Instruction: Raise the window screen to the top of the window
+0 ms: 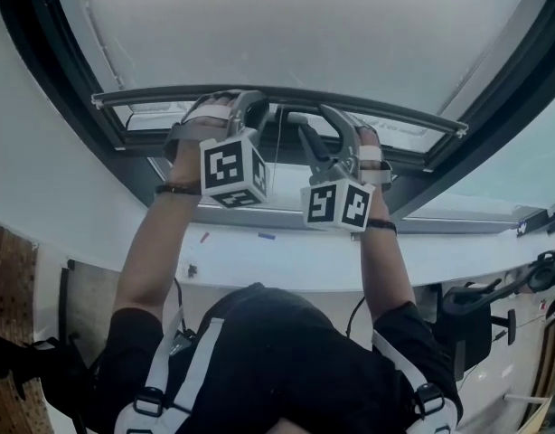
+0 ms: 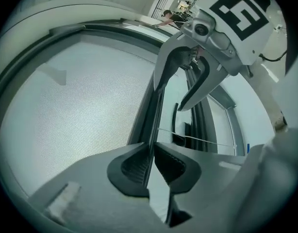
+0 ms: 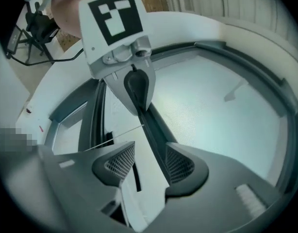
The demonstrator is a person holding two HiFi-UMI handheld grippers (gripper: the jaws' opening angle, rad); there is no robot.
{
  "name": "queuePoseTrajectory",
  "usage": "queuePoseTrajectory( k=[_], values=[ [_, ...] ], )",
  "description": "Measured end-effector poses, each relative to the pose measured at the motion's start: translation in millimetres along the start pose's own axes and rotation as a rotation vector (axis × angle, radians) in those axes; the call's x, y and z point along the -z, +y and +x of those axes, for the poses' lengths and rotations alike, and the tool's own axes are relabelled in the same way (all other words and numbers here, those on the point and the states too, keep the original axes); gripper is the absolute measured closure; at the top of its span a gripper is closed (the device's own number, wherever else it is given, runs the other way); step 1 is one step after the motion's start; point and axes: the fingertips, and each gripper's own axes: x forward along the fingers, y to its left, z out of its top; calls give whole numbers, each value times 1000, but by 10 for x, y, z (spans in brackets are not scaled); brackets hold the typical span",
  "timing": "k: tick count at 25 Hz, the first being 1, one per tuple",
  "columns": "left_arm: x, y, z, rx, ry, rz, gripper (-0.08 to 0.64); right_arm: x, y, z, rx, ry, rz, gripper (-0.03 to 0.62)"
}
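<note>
The window screen [image 1: 305, 25] is a fine pale-grey mesh. It fills most of the dark window frame [image 1: 51, 80]. Its slim bottom rail [image 1: 413, 118] hangs a little above the smooth white sill [image 1: 286, 256]. The left hand-held gripper [image 2: 151, 165] has its ribbed black pads almost together, pinching the thin edge of the rail. The right hand-held gripper [image 3: 146, 166] stands wide open, and the rail passes between its grid-textured pads without being clamped. A thin cord [image 3: 115, 136] crosses just beyond them.

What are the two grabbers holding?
The left gripper pinches the window screen's bottom bar. The right gripper stands open around that bar, not clamping it.
</note>
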Motion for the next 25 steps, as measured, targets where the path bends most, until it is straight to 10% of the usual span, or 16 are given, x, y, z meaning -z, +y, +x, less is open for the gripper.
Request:
queuePoseTrajectory(
  k=[5, 15, 25],
  values=[
    [-73, 237, -76, -26, -10, -8, 522, 33, 43, -318, 11, -65, 318, 410],
    [-220, 710, -192, -38, -35, -64, 515, 776, 1838, -303, -392, 103, 940, 410],
    [-385, 1162, -360, -70, -97, -77, 514, 685, 2175, 224, -478, 171, 962, 390]
  ],
)
